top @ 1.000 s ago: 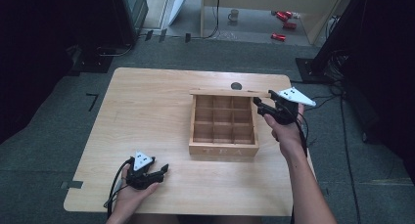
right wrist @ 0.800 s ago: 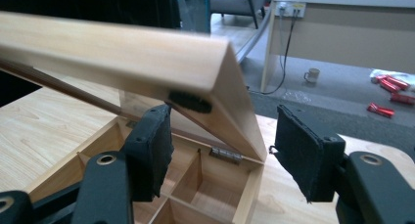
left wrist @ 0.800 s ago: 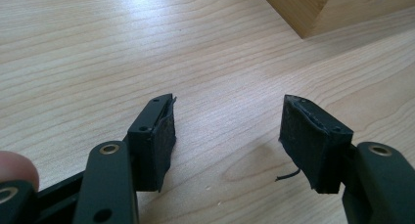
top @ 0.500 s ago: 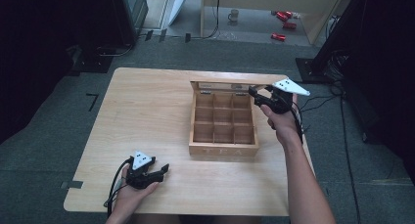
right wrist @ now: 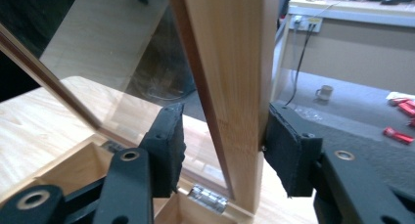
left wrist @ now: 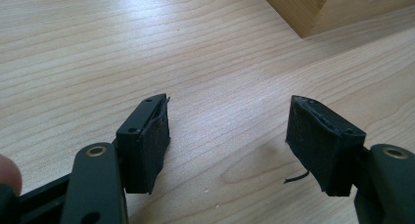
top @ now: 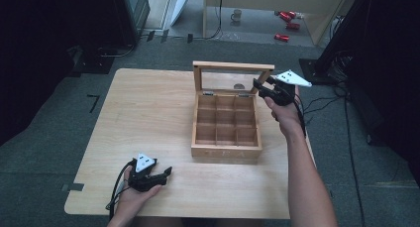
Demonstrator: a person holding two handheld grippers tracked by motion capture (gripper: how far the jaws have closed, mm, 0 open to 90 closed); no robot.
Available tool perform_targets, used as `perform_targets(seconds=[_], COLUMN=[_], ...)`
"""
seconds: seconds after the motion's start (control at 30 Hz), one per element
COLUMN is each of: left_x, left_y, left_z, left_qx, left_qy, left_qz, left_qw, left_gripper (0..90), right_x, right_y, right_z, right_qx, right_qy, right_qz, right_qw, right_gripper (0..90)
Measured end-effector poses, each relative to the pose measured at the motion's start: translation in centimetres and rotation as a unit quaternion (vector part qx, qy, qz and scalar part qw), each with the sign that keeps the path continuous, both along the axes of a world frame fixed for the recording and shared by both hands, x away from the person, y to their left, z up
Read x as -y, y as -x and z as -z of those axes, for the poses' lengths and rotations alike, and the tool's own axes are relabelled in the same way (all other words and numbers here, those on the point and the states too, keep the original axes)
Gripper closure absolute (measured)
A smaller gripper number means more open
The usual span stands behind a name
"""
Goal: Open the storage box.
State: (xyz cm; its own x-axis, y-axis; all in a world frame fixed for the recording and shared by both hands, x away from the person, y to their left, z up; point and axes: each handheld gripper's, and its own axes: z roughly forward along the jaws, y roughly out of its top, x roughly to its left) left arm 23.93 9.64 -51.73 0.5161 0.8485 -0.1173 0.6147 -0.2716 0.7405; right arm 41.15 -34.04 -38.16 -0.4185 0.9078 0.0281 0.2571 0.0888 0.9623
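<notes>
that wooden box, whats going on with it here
A person is working on the wooden compartment box with a gripper in each hand. The right gripper has its jaws around the side rail of the glass-paned lid, which stands upright on its hinges; the jaws have just been closing, one pad on the frame, the other beside the glass. The compartments look empty. The left gripper rests open, holding nothing, on the table near the front edge.
</notes>
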Motion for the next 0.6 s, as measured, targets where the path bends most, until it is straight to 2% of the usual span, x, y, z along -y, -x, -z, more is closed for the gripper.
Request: perform_targets(seconds=[0.27, 0.6], left_x=[0.1, 0.1], left_y=[0.0, 0.0], left_z=[0.0, 0.0], left_qx=[0.000, 0.003], left_qy=[0.000, -0.003], left_qz=[-0.001, -0.003], left_qw=[1.0000, 1.0000], left_gripper=[32.6, 32.4], right_x=[0.0, 0.1], right_y=[-1.5, -3.2], right_z=[-0.1, -0.2], right_qx=[0.015, 0.008], right_qy=[0.015, 0.000], right_qz=[0.016, 0.032], right_qw=[0.9997, 0.9995], right_gripper=[59.2, 62.8])
